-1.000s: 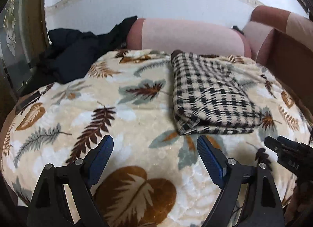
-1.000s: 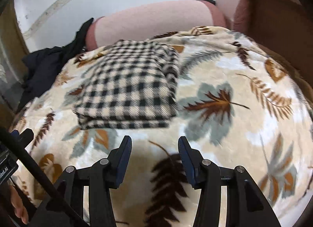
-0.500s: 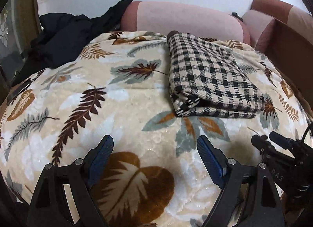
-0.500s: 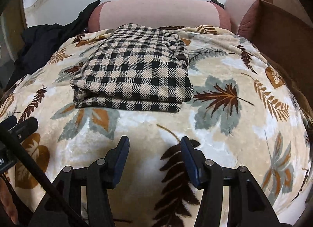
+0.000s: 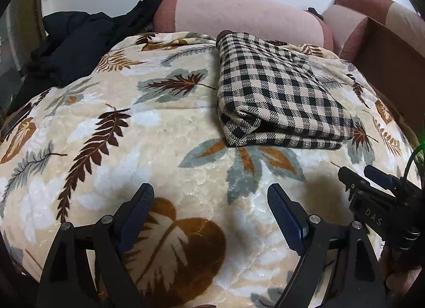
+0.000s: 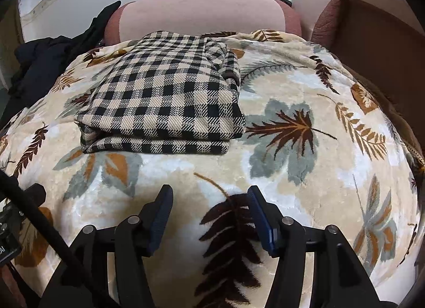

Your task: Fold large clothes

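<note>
A black-and-cream checked garment (image 5: 276, 90) (image 6: 170, 95) lies folded into a thick rectangle on a leaf-patterned blanket (image 5: 148, 132) (image 6: 292, 170). My left gripper (image 5: 211, 192) hangs open over the blanket, short of the garment's near left corner, with nothing between its fingers. My right gripper (image 6: 209, 193) hovers in front of the garment's near edge; its jaws are opening and hold nothing. The right gripper's tip (image 5: 372, 183) shows at the right edge of the left wrist view.
A pile of dark clothes (image 5: 79, 42) (image 6: 45, 58) lies at the back left. A pink bolster (image 5: 239, 16) (image 6: 202, 18) lines the far edge by the white wall. Brown cushions (image 6: 345, 10) and a sofa arm (image 5: 393, 66) bound the right side.
Both views have tipped downward, so the garment and blanket sit higher and closer in frame. The right gripper's fingers have spread wider apart. The left gripper's fingers kept the same width.
</note>
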Demonstrator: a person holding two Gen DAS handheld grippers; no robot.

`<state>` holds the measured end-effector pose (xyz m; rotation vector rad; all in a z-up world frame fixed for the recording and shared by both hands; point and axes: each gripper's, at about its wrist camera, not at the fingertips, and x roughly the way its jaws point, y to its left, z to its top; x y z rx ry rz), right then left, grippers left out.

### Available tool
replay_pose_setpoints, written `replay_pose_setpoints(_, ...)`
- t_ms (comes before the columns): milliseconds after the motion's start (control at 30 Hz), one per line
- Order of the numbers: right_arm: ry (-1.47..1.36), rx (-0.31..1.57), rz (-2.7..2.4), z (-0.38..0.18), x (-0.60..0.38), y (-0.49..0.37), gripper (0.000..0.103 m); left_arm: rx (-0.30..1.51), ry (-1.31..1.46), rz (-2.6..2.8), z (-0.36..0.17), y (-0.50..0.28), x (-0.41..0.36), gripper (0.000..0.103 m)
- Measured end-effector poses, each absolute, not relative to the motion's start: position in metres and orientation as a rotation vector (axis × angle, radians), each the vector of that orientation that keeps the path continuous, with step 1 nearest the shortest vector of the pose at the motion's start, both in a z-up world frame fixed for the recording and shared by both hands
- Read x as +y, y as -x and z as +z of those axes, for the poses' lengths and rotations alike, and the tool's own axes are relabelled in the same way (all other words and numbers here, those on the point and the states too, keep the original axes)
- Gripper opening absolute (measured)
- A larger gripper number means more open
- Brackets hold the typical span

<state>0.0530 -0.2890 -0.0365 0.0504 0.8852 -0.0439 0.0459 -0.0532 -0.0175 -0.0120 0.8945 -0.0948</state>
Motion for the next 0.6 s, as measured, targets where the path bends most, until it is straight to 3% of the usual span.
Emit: replay_pose_setpoints(600,-0.014,0.868,-0.06,-0.0369,-0.2847,-0.0525,0.064,0.914,0.002,-0.104,-0.0237,-0.0466,-0.0564,0.086)
